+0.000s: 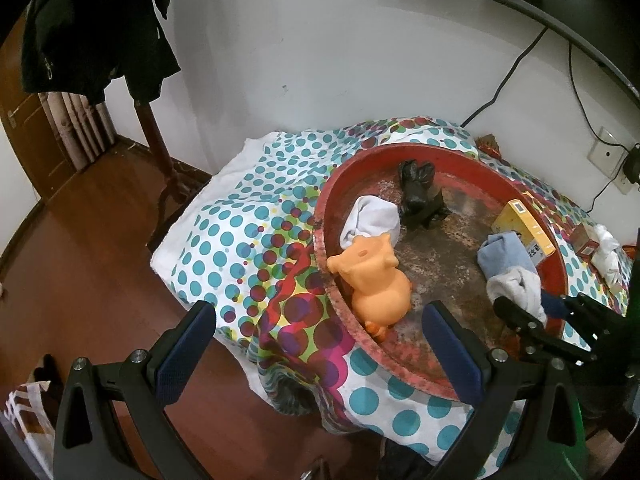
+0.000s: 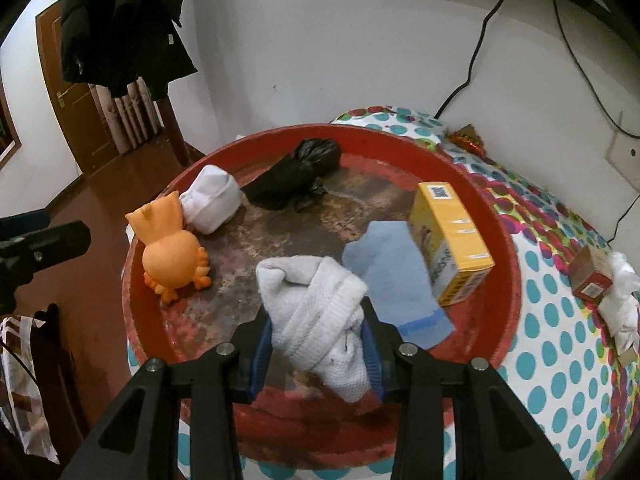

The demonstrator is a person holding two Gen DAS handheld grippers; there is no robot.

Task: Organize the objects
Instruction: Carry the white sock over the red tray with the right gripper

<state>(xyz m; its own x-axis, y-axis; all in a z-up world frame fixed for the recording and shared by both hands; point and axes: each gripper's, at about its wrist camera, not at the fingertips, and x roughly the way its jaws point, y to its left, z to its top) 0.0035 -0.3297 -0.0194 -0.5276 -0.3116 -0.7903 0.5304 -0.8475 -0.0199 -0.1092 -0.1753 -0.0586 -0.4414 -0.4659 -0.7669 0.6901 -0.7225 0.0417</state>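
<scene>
Right gripper (image 2: 316, 344) jaws clamped on white sock (image 2: 320, 312), left gripper (image 1: 316, 356) jaws apart, yellow box (image 2: 450, 236) bearing QR code.

The yellow box (image 2: 450, 236) carries a QR code on its top end and printing too small to read; nothing else legible

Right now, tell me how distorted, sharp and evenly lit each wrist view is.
Left wrist view: strong fisheye bend, black corners, the red tray bulging into an oval; soft indoor light, the orange toy sharp. Right wrist view: same curvature, the door frame bowed; the white sock between the right gripper fingers is crisp, with mild floor glare.
</scene>
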